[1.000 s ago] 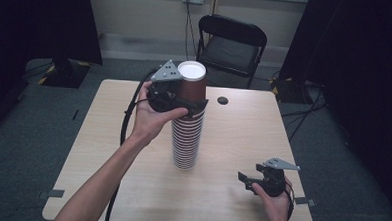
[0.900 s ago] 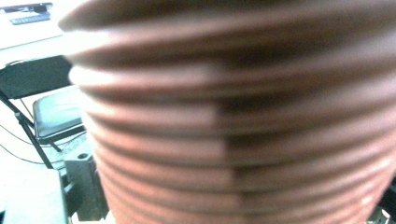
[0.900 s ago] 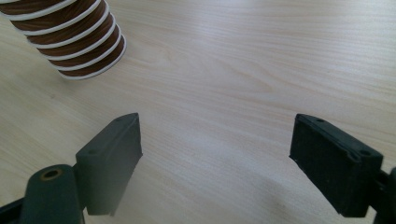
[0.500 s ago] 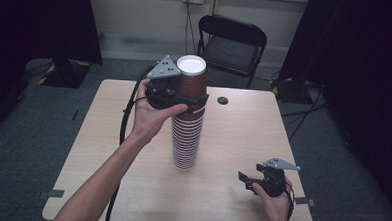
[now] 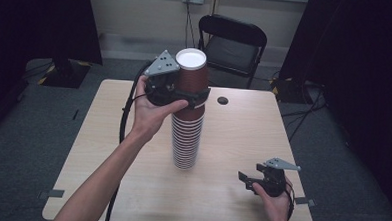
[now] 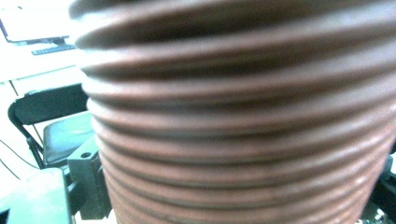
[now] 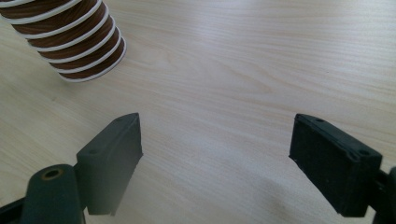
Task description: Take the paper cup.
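Observation:
A tall stack of brown paper cups (image 5: pixel 185 140) with white rims stands in the middle of the wooden table (image 5: pixel 243 127). My left gripper (image 5: pixel 197 96) is shut on the topmost cup (image 5: pixel 191 73), which has a white top. Its jaws have just been closing around that cup, whose ribbed wall (image 6: pixel 233 116) looms blurred in the left gripper view. My right gripper (image 5: pixel 244 178) rests at the table's front right, jaws wide apart over bare wood (image 7: pixel 215 154). The foot of the stack (image 7: pixel 70 32) lies beyond it at the upper left.
A small black disc (image 5: pixel 222 100) lies on the table behind the stack. A black folding chair (image 5: pixel 232 42) stands beyond the far edge. Dark curtains hang at both sides. A cable runs down from the left gripper along the forearm.
The left gripper and the top cup have risen a little from the stack. The right gripper has stayed put.

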`<state>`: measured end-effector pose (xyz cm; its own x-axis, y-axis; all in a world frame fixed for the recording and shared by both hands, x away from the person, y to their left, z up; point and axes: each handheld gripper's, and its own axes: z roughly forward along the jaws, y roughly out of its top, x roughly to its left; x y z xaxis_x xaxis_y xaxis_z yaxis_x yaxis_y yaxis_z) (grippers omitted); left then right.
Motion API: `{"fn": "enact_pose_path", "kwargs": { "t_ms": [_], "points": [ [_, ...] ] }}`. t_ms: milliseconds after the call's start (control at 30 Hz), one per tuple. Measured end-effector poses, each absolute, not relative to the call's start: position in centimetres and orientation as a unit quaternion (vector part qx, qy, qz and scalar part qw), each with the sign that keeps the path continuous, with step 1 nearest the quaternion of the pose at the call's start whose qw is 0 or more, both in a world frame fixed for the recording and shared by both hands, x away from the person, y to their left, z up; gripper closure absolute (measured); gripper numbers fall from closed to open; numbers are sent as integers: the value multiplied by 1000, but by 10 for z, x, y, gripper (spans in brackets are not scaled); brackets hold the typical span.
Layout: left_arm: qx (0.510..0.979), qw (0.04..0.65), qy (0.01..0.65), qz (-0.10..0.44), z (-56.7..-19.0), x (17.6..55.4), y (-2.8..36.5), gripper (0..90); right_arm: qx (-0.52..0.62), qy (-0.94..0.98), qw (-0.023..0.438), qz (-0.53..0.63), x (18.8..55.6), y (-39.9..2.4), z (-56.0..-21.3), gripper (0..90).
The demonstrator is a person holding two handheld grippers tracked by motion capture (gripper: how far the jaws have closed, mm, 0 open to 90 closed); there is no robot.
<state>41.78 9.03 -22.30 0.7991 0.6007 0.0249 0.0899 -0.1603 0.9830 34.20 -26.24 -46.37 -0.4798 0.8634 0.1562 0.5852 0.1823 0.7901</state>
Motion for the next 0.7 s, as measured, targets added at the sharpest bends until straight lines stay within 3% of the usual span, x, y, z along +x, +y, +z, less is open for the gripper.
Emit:
{"fn": "enact_pose_path", "kwargs": {
  "t_ms": [700],
  "points": [
    [674, 658, 233, 242, -199, 413, 101, 135, 482, 750, 165, 421, 342, -262, -464, 165]
  ]
}}
